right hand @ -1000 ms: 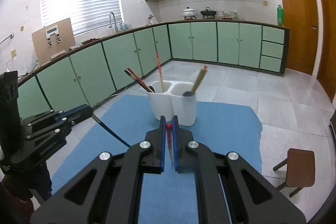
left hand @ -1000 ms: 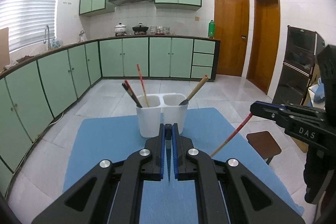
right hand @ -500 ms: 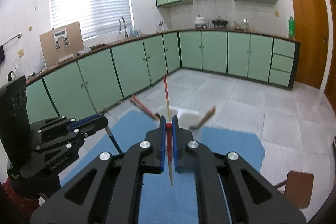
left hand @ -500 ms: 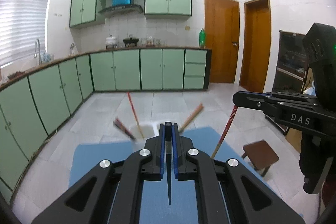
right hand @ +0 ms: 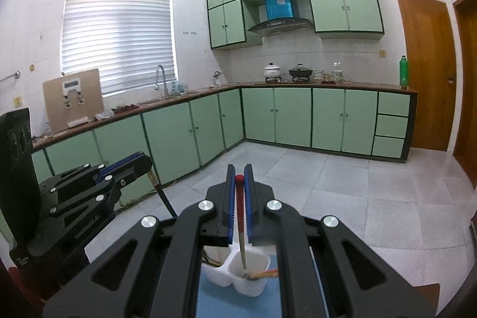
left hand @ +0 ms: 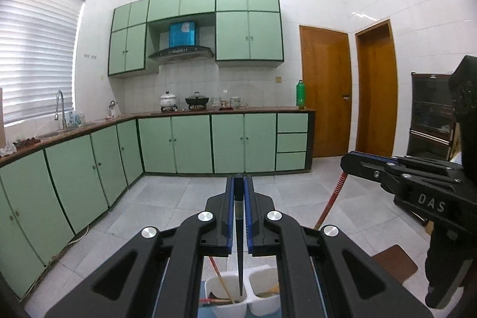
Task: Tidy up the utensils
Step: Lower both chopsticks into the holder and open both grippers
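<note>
A home kitchen, no doubt about it: mint-green base cabinets [left hand: 190,143] run in an L under a dark brown countertop [right hand: 328,85], with matching wall cupboards [left hand: 249,35] above. There's a range hood [left hand: 181,52] over the hob, a white lidded pot [left hand: 167,101] and a black wok [left hand: 196,101] sitting below it. Over by the window with its white blinds [right hand: 117,35], a curved tap [right hand: 161,78] rises over the sink. White tiled walls, pale floor tiles [right hand: 342,178], a green bottle [left hand: 300,93] on the counter's end, two wooden doors [left hand: 325,93] beyond.
</note>
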`<state>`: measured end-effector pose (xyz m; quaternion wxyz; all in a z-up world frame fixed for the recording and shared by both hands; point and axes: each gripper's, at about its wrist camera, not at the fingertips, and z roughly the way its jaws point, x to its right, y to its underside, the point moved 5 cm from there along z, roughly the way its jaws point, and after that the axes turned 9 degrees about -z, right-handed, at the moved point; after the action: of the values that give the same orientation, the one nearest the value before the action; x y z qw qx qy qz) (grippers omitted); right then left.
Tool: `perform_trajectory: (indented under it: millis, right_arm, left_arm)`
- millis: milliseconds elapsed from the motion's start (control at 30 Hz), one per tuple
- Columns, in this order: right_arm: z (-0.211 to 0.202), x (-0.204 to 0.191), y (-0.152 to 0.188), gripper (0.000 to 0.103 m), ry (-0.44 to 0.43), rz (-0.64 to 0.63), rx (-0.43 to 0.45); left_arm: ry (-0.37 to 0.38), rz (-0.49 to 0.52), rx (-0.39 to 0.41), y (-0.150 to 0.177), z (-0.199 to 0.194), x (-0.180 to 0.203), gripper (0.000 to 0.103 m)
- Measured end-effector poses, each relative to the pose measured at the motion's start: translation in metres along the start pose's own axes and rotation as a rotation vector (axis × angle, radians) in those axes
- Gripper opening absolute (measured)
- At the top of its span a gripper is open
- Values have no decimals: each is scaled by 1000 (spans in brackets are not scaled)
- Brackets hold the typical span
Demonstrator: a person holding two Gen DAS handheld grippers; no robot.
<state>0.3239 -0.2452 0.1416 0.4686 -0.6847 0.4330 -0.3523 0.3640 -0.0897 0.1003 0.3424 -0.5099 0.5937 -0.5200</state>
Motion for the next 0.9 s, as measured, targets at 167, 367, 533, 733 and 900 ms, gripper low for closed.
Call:
perform_trajectory:
  millis: [167, 367, 533, 733, 900]
  right_arm:
    - [44, 10, 29, 5, -3, 23, -65]
    - [82, 2, 69, 7, -13, 16, -175]
    - [88, 2, 90, 23, 2, 34, -211]
    - [53, 8, 85, 52, 74, 34, -156]
    - [16, 7, 90, 72, 107, 19, -131]
  left_arm:
    - [-25, -9, -62, 31, 42, -11, 6]
    - [-27, -35, -199, 76, 83, -30, 7]
    - [-36, -45, -203, 80, 82, -36, 21]
    - [-41, -39, -155, 70, 51, -34, 44]
    - [-44, -51, -131, 67, 17, -33, 55]
